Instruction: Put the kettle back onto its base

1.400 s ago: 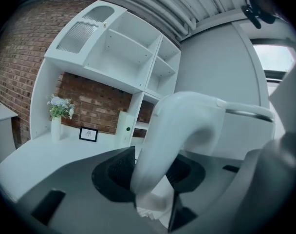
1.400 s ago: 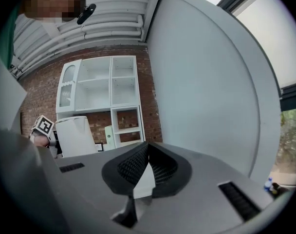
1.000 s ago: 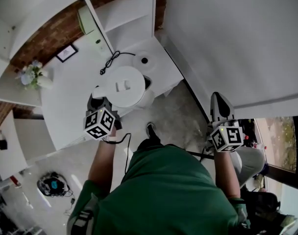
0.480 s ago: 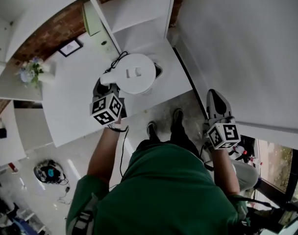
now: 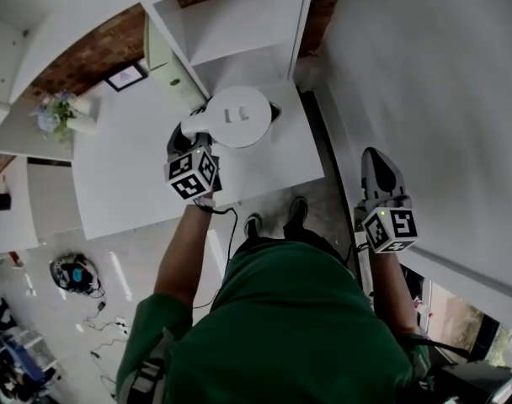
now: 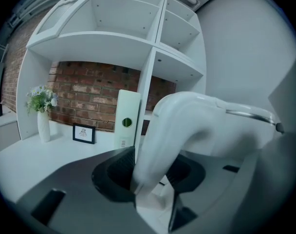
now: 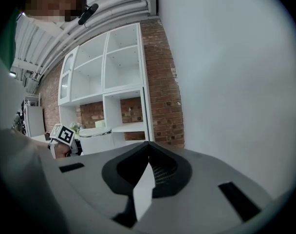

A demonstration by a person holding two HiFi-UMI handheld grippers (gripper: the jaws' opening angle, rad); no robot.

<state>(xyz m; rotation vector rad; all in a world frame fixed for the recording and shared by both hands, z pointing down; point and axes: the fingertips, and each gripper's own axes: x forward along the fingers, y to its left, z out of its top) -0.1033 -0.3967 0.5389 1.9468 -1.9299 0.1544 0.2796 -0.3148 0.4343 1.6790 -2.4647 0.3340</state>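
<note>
The white kettle [image 5: 237,116] hangs over the back right corner of the white desk [image 5: 130,175], seen from above. My left gripper [image 5: 189,154] is shut on its handle [image 6: 172,130], which fills the gap between the jaws in the left gripper view. The base is almost wholly hidden under the kettle; only a dark sliver [image 5: 274,112] shows at its right edge. My right gripper [image 5: 378,179] is off to the right beside the wall, above the floor, shut with nothing in it [image 7: 148,147]. From there the kettle [image 7: 94,133] shows far left.
A white shelf unit [image 5: 239,23] rises right behind the kettle. A white and green box [image 5: 159,49], a small picture frame [image 5: 125,77] and a vase of flowers [image 5: 58,116] stand along the brick wall. A white wall [image 5: 424,99] runs along the right.
The left gripper has carried the kettle towards the shelf unit, over the base, which showed uncovered a second ago. The person stepped forward and the right gripper came along, still shut.
</note>
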